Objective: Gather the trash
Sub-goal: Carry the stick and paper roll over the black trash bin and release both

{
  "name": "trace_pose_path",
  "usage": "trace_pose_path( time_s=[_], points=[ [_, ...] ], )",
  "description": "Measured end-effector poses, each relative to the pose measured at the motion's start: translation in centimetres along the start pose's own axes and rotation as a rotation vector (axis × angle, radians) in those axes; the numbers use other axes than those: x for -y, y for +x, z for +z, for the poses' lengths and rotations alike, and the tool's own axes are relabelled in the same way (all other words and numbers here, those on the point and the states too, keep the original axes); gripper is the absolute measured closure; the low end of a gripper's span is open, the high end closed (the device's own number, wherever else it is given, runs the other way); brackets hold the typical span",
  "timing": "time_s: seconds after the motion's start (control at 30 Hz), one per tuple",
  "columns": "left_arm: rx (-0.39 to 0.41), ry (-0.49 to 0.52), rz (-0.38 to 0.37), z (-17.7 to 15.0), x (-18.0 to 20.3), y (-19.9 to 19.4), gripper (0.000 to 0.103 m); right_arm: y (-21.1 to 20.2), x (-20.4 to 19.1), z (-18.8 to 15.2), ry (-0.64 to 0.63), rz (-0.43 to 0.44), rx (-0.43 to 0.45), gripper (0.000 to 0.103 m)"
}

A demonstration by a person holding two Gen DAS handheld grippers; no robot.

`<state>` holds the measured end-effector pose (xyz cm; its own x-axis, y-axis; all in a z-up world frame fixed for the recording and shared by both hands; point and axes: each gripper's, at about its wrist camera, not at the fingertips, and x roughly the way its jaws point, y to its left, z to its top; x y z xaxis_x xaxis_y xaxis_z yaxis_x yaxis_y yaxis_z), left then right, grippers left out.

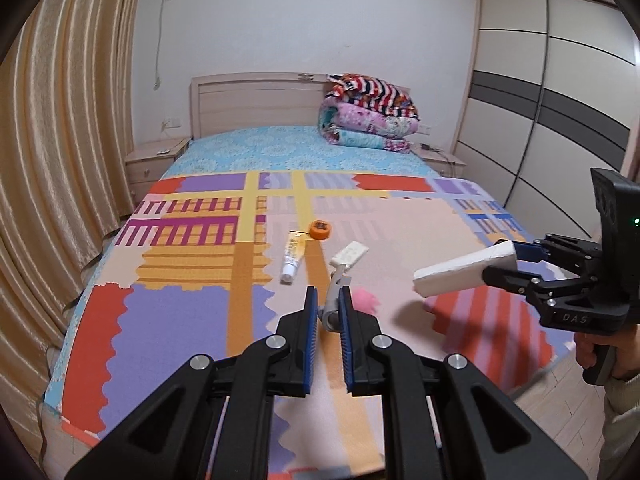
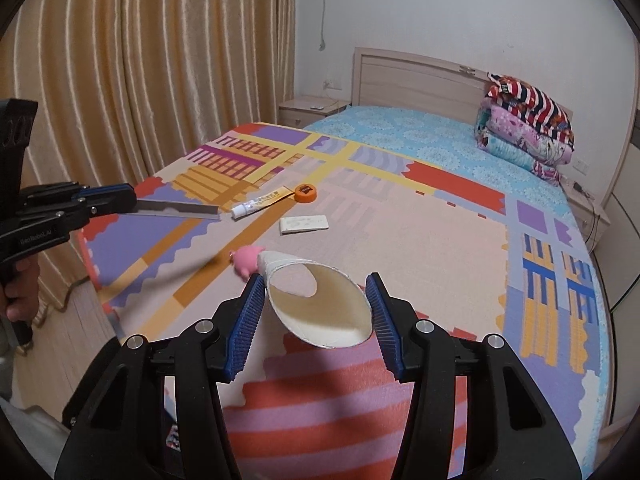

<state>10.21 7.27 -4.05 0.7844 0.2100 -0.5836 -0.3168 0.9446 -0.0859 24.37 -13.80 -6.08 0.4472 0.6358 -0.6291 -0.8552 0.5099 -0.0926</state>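
My left gripper (image 1: pixel 327 294) is shut on a thin grey metal strip (image 1: pixel 334 300) that sticks out forward from its jaws; the right wrist view shows this strip (image 2: pixel 176 208) held over the bed's left corner. A squashed white cardboard tube (image 2: pixel 320 308) is pinched between the blue pads of my right gripper (image 2: pixel 315 280), above the bed's foot. On the patterned mat (image 1: pixel 400 240) lie a white ointment tube (image 1: pixel 292 258), an orange cap (image 1: pixel 319 229), a flat white pack (image 1: pixel 350 254) and a small pink toy (image 1: pixel 366 300).
Folded quilts (image 1: pixel 368 112) are stacked at the headboard. A golden curtain (image 1: pixel 60 160) hangs along the left, and a wardrobe (image 1: pixel 552 100) stands on the right. Bedside tables (image 1: pixel 154 160) flank the bed. A hand (image 1: pixel 600 352) grips the right tool's handle over wooden floor.
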Motion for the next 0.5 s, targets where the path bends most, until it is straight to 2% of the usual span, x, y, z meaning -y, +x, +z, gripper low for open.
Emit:
trace_pose_path(
  time_s=[0.23,0.5],
  points=[
    [-0.004,0.099,-0.055,-2.2,2.6,-3.5,0.093,-3.8,-1.7,-2.2,-0.004,-0.008,0.013,0.051],
    [-0.035,0.129,-0.128,-5.8,3.5,-6.7,0.093,-6.5,-3.6,-5.5,0.004,0.009,0.0,0.051]
  ],
)
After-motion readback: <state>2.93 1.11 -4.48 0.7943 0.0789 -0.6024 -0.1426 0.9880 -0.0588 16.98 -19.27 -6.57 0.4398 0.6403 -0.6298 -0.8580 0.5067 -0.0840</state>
